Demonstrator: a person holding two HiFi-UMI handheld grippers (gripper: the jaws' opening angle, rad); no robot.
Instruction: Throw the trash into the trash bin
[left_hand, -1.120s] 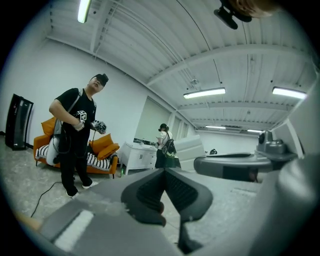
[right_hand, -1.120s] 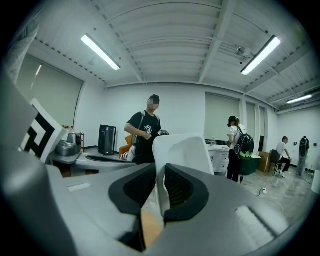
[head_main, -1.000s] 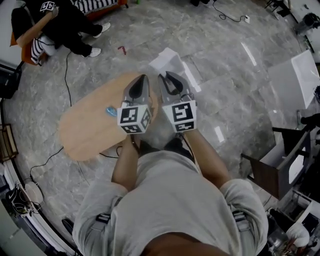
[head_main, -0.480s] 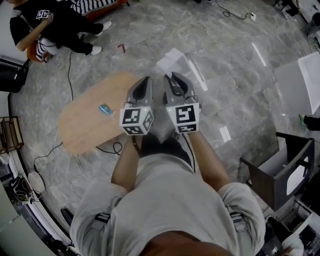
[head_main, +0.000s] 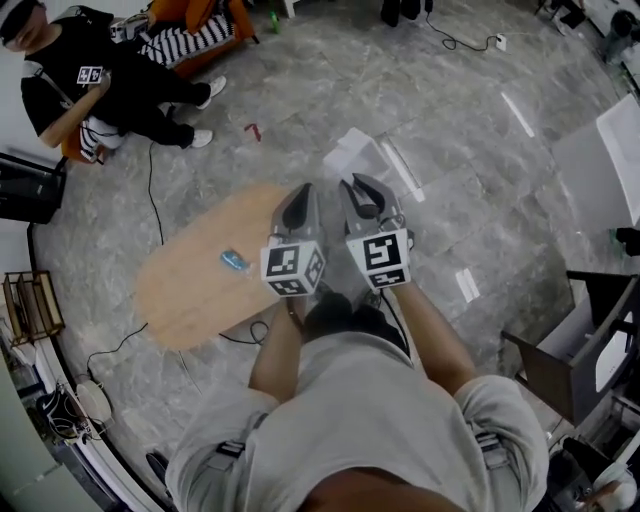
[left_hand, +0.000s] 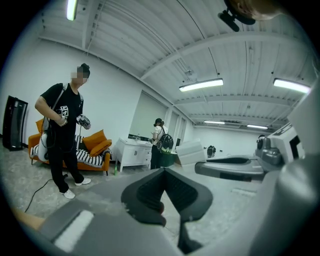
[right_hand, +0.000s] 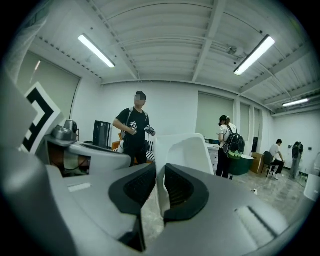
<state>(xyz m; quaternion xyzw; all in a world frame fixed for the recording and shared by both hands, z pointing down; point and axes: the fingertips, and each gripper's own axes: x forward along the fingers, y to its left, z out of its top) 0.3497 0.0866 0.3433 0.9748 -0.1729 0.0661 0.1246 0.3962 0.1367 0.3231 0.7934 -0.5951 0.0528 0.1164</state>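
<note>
Jaws are shown clamped on a white container (right_hand: 182, 150) (right gripper (right_hand: 160, 169)) and closed empty (left gripper (left_hand: 162, 171)), blue trash (head_main: 235, 261) lying leftward, nearer the latter.

Left gripper (head_main: 300, 192) and right gripper (head_main: 362, 185) are side by side above the right end of a table (head_main: 180, 290). A small packet (head_main: 235, 261) lies on it to their left. A trash sheet (head_main: 350, 155) juts forward from the right gripper's jaws, and a person (head_main: 95, 80) sits beyond the table, far left.
</note>
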